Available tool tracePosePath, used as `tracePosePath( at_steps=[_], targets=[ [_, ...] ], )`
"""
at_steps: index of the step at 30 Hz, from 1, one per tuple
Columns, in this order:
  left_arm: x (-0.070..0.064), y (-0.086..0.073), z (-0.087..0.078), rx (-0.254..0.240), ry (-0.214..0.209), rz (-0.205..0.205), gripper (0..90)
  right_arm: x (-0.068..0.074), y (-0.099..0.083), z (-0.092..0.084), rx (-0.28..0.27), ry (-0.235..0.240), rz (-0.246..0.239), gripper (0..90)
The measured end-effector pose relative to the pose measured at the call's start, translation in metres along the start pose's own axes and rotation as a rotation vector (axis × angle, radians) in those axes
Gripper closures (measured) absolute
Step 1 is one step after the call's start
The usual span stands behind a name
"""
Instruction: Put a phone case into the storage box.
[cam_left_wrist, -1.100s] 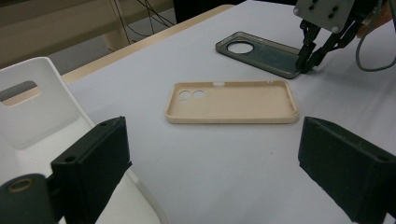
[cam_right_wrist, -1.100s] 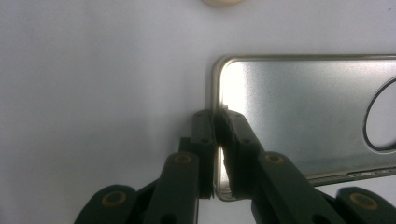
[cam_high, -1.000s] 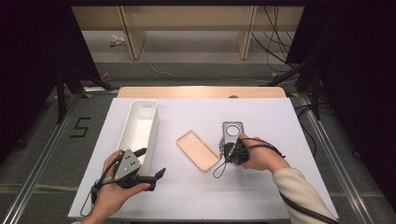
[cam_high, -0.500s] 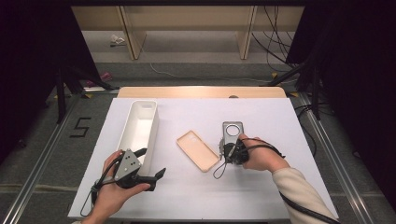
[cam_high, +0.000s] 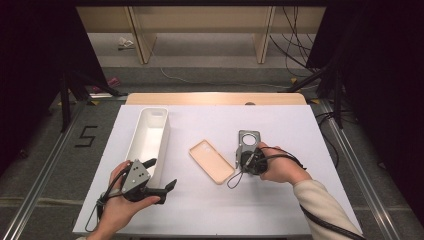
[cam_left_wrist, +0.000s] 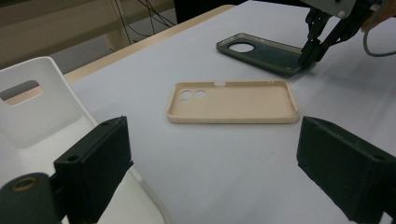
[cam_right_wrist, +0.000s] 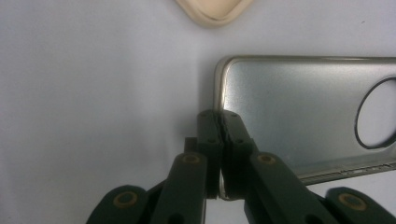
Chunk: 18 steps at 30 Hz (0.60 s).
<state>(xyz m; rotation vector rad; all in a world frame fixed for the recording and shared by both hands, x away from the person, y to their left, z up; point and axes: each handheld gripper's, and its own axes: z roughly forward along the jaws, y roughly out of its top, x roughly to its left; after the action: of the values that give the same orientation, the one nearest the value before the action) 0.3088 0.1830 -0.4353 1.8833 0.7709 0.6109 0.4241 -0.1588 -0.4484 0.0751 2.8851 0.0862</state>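
A grey phone case (cam_high: 248, 140) (cam_left_wrist: 266, 52) (cam_right_wrist: 299, 107) with a round camera hole lies open side up, right of centre. My right gripper (cam_high: 244, 159) (cam_right_wrist: 219, 119) is shut on its near short edge, the rim pinched between the two jaws. A beige phone case (cam_high: 211, 160) (cam_left_wrist: 233, 101) lies open side up in the middle; one corner (cam_right_wrist: 215, 11) of it shows in the right gripper view. My left gripper (cam_high: 161, 176) (cam_left_wrist: 210, 154) is held open at the front left, its jaws wide apart and empty, pointing toward the beige case.
A long white bin (cam_high: 148, 136) (cam_left_wrist: 32, 102) stands on the left of the white table (cam_high: 210, 210), right beside my left gripper. A wooden strip (cam_high: 215, 98) runs along the table's far edge. Cables trail on the floor beyond.
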Motion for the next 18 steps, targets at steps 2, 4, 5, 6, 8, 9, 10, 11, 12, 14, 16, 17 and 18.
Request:
tracePosePath(
  at_steps=[2, 4, 5, 6, 8, 9, 10, 11, 12, 14, 16, 17, 18],
  targets=[
    [0.0, 0.0, 0.0, 0.001, 0.0, 0.002, 9.6, -0.001, -0.001, -0.003, -0.016, -0.011, 0.008, 88.3],
    [0.0, 0.0, 0.0, 0.0, 0.0, 0.002, 9.6, -0.001, -0.002, -0.007, -0.031, -0.008, 0.031, 88.6],
    [0.0, 0.0, 0.0, -0.001, -0.001, 0.001, 9.7, -0.001, -0.003, -0.008, -0.04, -0.015, 0.034, 88.7],
    [0.0, 0.0, 0.0, -0.002, 0.0, 0.001, 9.7, -0.002, -0.004, -0.01, -0.05, -0.016, 0.035, 88.8],
    [0.0, 0.0, 0.0, -0.002, 0.002, 0.001, 9.7, -0.003, -0.006, -0.013, -0.08, -0.017, 0.063, 88.8],
    [0.0, 0.0, 0.0, -0.002, 0.002, 0.001, 9.7, -0.003, -0.006, -0.013, -0.08, -0.017, 0.063, 88.8],
    [0.001, 0.0, 0.0, -0.001, 0.002, 0.001, 9.7, -0.003, -0.008, -0.016, -0.102, -0.013, 0.078, 88.8],
    [0.001, 0.0, 0.0, 0.0, 0.001, 0.001, 9.7, -0.002, -0.01, -0.017, -0.115, -0.018, 0.092, 88.9],
    [0.001, 0.0, 0.0, 0.0, 0.001, 0.0, 9.7, -0.002, -0.01, -0.017, -0.115, -0.018, 0.092, 88.9],
    [0.0, 0.0, 0.0, 0.0, 0.0, 0.001, 9.8, -0.001, -0.013, -0.02, -0.157, -0.023, 0.098, 88.9],
    [0.001, 0.0, 0.0, 0.0, -0.001, 0.0, 9.9, 0.0, -0.014, -0.022, -0.176, -0.028, 0.116, 88.9],
    [0.001, 0.0, 0.0, 0.0, -0.001, 0.0, 9.9, 0.001, -0.015, -0.023, -0.199, -0.027, 0.122, 89.0],
    [0.001, 0.0, 0.0, -0.001, -0.001, -0.001, 9.9, 0.002, -0.016, -0.024, -0.22, -0.028, 0.137, 88.9]
  ],
)
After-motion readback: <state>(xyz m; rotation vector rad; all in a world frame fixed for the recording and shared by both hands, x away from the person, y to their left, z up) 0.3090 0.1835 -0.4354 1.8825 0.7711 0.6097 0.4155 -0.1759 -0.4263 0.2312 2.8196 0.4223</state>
